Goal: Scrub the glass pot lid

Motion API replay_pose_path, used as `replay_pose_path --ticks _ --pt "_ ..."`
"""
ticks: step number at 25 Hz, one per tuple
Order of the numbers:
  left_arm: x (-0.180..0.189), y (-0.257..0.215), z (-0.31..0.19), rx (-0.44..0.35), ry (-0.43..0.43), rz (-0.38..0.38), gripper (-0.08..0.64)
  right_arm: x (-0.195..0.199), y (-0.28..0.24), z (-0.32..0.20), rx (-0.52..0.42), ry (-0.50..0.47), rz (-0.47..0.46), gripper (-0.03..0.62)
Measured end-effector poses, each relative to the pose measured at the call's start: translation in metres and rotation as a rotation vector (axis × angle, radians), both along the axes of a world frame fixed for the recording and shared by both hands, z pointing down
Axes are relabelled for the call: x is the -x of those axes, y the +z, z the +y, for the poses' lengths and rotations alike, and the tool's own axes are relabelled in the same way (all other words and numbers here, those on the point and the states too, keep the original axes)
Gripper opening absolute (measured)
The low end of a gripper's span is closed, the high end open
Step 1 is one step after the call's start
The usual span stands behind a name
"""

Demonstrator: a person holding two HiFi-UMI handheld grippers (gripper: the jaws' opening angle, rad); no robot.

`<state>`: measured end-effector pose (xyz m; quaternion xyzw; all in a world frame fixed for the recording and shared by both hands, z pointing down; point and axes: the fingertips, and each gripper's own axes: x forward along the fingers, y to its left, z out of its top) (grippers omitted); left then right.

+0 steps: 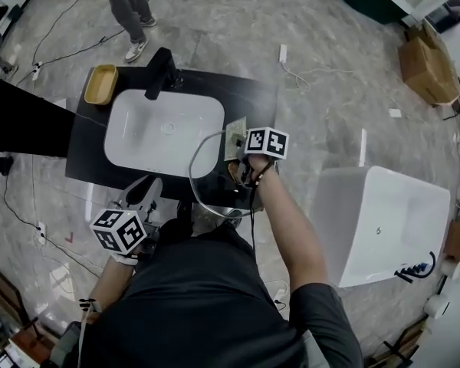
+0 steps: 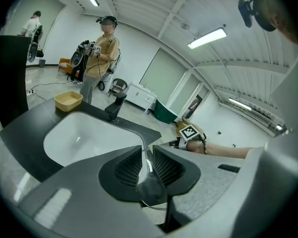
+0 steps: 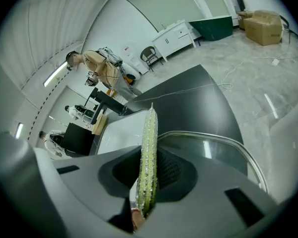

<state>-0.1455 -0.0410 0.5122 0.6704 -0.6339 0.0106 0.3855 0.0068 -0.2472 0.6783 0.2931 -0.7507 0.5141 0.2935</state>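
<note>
The glass pot lid (image 1: 192,176) with a metal rim hangs over the right end of the white sink (image 1: 162,133) in the black counter (image 1: 84,156). My left gripper (image 1: 149,192) comes in from the near side. In the left gripper view its jaws (image 2: 146,165) are shut on the lid (image 2: 147,163), whose dark knob shows just below them. My right gripper (image 1: 241,148) is shut on a green scrub sponge (image 1: 235,138). The right gripper view shows that sponge (image 3: 149,157) edge-on between the jaws, with the lid rim (image 3: 223,142) just to its right.
A black faucet (image 1: 159,71) and a yellow tray (image 1: 101,84) stand at the sink's far side. A person (image 1: 130,6) stands beyond the counter. A white tub (image 1: 383,221) is on the right, a cardboard box (image 1: 428,67) beyond it, and cables cross the floor.
</note>
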Motion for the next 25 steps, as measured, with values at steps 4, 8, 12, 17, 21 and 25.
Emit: replay_pose_path --ticks 4,8,12,17,21,25 --pt "-0.013 -0.003 -0.013 -0.009 0.048 -0.002 0.071 -0.034 0.006 -0.007 -0.009 0.047 0.014 0.055" --pt "-0.029 -0.003 -0.025 -0.01 0.106 -0.003 0.071 -0.075 0.012 -0.007 -0.003 0.124 0.006 0.054" --pt "-0.049 -0.008 -0.038 -0.02 0.167 -0.007 0.071 -0.123 0.016 -0.005 0.001 0.218 0.007 0.055" --pt "-0.071 -0.014 -0.049 -0.032 0.245 -0.007 0.071 -0.176 0.016 -0.002 -0.035 0.278 0.066 0.055" --pt "-0.079 -0.011 -0.05 -0.027 0.272 0.006 0.071 -0.194 0.012 0.008 -0.069 0.278 0.124 0.055" --pt "-0.087 -0.021 -0.053 -0.046 0.284 0.013 0.071 -0.198 -0.009 0.012 -0.115 0.297 0.101 0.055"
